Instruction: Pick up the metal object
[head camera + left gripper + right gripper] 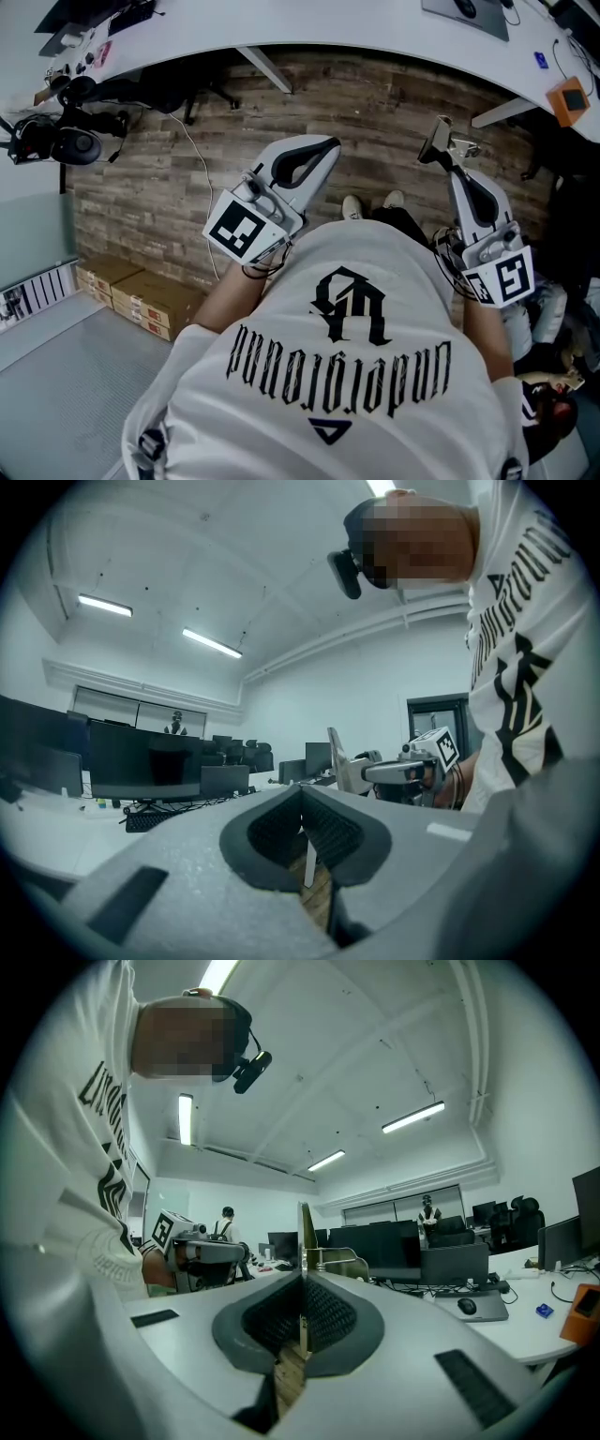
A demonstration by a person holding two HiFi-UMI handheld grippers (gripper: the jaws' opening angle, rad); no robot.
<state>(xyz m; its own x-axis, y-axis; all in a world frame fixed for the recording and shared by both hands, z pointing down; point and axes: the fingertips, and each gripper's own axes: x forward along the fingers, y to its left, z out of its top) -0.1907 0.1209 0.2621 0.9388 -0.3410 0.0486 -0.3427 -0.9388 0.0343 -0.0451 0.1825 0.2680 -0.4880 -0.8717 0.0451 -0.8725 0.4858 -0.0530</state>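
Note:
The metal object [438, 141] is a thin flat bracket with a bent arm. It stands upright in my right gripper [448, 161], whose jaws are shut on its lower edge. In the right gripper view the plate [305, 1241] rises from between the dark pads [328, 1321]. My left gripper [323, 145] is held level to the left of it, apart from the object, jaws together with nothing between them [302, 803]. The left gripper view shows the right gripper [384, 771] with the plate [334, 752] sticking up.
I stand over a wooden floor [375, 112] in front of a curved white desk [375, 28]. Cardboard boxes [141, 300] lie at the lower left, and an orange device [568, 98] is at the right. Monitors [441, 1241], a mouse [466, 1306] and other people fill the room.

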